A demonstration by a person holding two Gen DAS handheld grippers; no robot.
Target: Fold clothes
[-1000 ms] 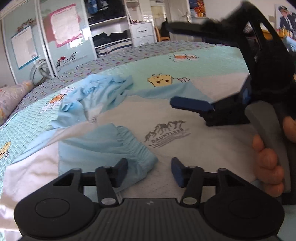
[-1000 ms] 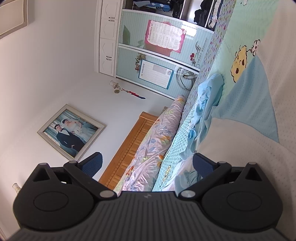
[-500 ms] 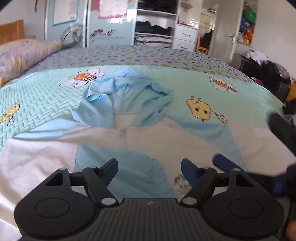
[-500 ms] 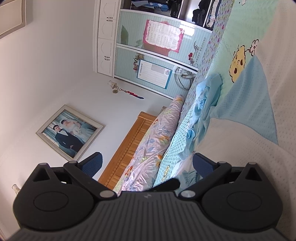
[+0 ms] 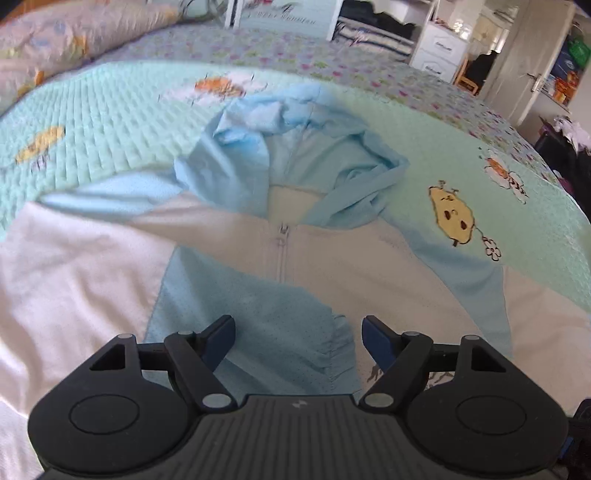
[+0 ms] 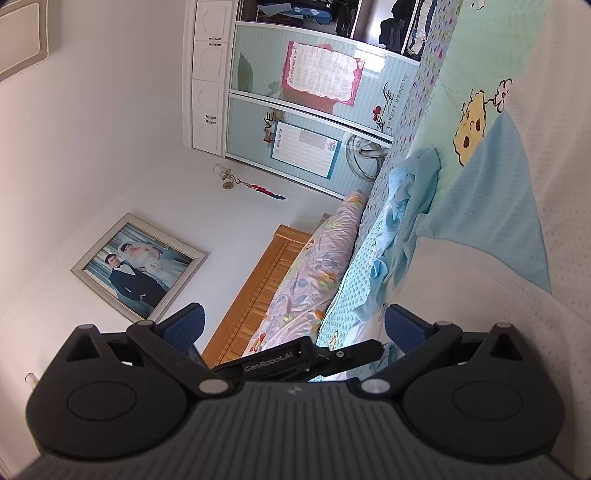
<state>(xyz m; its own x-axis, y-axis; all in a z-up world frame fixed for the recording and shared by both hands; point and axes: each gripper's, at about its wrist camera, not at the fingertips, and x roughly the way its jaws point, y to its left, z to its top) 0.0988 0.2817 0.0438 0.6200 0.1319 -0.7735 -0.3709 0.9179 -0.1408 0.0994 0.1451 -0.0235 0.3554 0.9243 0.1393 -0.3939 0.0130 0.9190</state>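
A white and light blue zip hoodie (image 5: 332, 266) lies spread on the bed, hood (image 5: 295, 155) at the far side. One light blue sleeve (image 5: 266, 332) is folded across the chest. My left gripper (image 5: 298, 334) is open and empty, just above that sleeve's gathered cuff (image 5: 338, 354). My right gripper (image 6: 293, 325) is open and empty, tilted on its side low over the hoodie (image 6: 498, 229). The left gripper's black body (image 6: 314, 360) shows between the right fingers.
The hoodie lies on a mint quilted bedspread (image 5: 110, 122) with cartoon prints. A floral pillow (image 5: 74, 33) and wooden headboard (image 6: 258, 291) are at the bed's left end. Wardrobes (image 6: 306, 110) and a white drawer unit (image 5: 439, 51) stand beyond the bed.
My left gripper has swung left and come in over the folded sleeve, and the right gripper has left its view. The right gripper has barely moved; the left gripper's body now shows in its view.
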